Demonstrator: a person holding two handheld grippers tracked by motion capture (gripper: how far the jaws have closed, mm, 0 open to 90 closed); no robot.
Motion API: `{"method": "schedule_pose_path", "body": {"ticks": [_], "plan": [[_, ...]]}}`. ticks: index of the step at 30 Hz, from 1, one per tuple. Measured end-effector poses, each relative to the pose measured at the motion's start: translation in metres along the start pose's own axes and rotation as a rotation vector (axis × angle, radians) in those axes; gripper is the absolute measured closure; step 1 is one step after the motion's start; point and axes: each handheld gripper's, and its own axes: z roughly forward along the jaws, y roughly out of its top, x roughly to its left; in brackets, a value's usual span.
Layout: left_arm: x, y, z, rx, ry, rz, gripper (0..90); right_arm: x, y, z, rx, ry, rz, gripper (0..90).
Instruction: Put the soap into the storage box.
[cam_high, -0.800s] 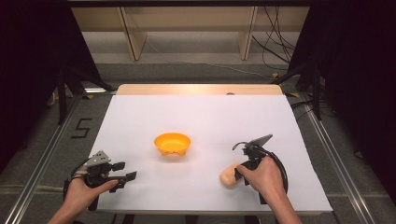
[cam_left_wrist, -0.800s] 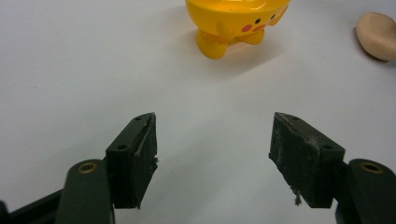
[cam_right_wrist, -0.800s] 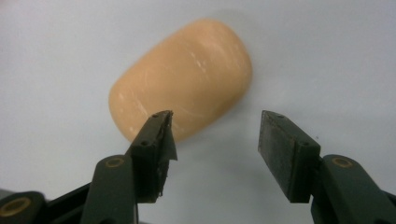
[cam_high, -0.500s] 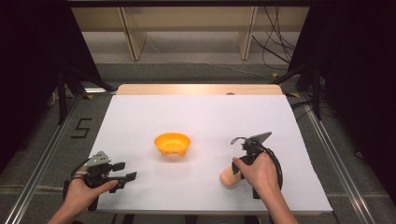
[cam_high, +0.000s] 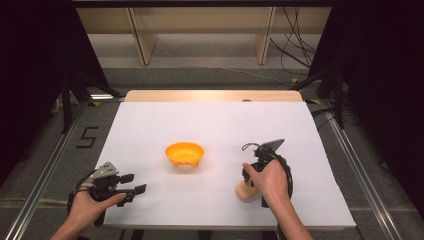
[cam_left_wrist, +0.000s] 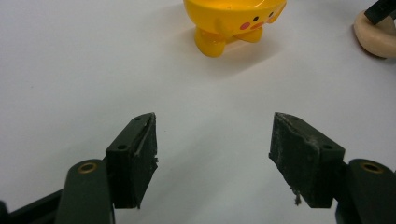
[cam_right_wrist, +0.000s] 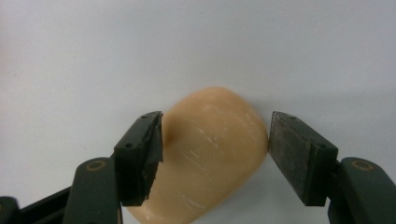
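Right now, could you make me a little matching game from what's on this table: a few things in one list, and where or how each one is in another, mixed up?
Things:
1. yellow bowl
2. tan rounded piece
3. left gripper
4. white table cover

States:
A. open, nothing between its jaws
B. spread under everything
C. between the right gripper's open jaws
D. standing alone mid-table, on little feet

Pairs: 1-D, 2-C, 3-A, 4-B

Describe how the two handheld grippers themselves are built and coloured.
Both are black. The left gripper carries a grey three-cornered plate on top; the right gripper carries one too, plus a looping black cable. Each ends in two flat, blocky jaws with scuffed faces and brass-ringed holes. Forearms are bare, no sleeves.
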Motion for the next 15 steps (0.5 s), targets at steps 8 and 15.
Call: {"method": "schedule_pose_path", "body": {"ticks": [8, 15], "plan": [[0.000, 0.000, 0.000, 0.003, -0.002, 0.001, 31.6, 0.004, 0.002, 0.004, 0.028, -0.012, 0.035, 32.6], [0.000, 0.000, 0.000, 0.007, -0.003, 0.000, 31.6, 0.011, 0.001, 0.010, 0.017, -0.021, 0.025, 28.8]]}}
